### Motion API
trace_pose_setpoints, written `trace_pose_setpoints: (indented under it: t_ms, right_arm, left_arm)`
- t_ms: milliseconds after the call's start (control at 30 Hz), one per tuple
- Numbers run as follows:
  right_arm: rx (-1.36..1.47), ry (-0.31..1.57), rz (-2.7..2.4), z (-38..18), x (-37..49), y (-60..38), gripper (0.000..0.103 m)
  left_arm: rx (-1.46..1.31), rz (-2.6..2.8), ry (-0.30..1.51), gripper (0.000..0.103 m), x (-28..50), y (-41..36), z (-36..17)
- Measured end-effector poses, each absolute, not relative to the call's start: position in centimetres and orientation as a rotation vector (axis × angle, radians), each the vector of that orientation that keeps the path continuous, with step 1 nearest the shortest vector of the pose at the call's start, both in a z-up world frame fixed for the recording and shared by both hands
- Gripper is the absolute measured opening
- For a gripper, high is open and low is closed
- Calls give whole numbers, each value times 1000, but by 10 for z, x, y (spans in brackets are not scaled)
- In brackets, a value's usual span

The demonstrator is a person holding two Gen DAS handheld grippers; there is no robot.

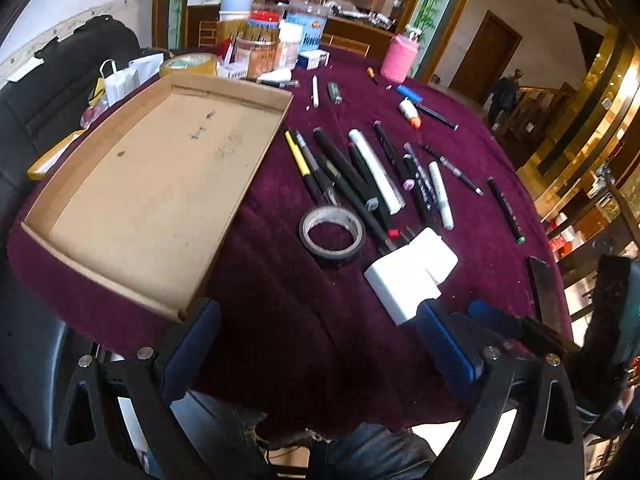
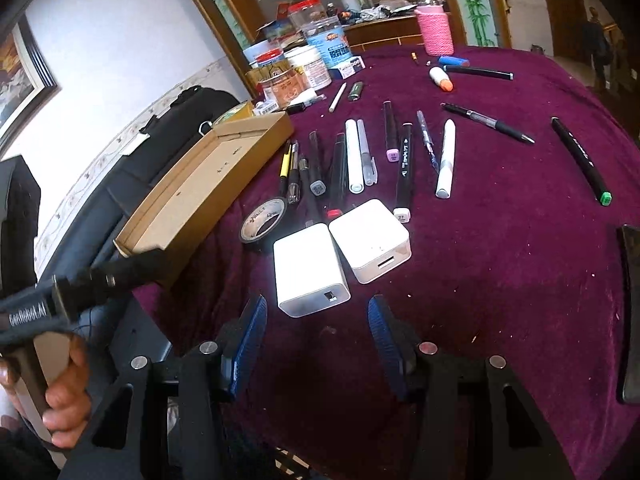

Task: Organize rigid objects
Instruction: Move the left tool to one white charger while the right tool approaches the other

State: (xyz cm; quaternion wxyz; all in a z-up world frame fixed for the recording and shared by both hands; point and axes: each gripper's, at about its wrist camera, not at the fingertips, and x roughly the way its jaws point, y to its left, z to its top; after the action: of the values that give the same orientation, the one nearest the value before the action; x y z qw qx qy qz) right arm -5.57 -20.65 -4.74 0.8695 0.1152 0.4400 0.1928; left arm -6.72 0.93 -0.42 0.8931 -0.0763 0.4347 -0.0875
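An empty cardboard tray [image 1: 152,200] lies at the left of the purple tablecloth; it also shows in the right wrist view [image 2: 208,188]. Several pens and markers [image 1: 360,176] lie in a loose row beside it, also in the right wrist view [image 2: 360,156]. A black tape roll [image 1: 332,234] [image 2: 264,224] and two white chargers [image 1: 408,276] [image 2: 310,268] lie in front of them. My left gripper [image 1: 316,328] is open and empty near the table's front edge. My right gripper [image 2: 316,328] is open and empty just in front of the near charger.
Jars, tubs and a pink knitted bottle [image 1: 400,60] crowd the table's far edge. A lighter, a glue stick [image 1: 410,114] and more pens lie further back. A black flat object [image 2: 632,312] lies at the right edge. Black chairs stand at the left.
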Motion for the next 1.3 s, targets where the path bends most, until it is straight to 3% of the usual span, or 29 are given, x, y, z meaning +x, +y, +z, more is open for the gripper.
trace_pose_setpoints:
  t_ms: [400,767,1300]
  right_arm:
    - [150,908,327,-38,-63,-207,57]
    - [165,945,393,-49,-46,-214,57]
    - [23,1007,486,-67,24,-207,57]
  left_arm:
    - [-26,-118,989,98,-44,-16,2]
    - [-82,-133,1045,98,-34,-20,-16]
    - [-93,-145,1089,98,-22,-34,-24]
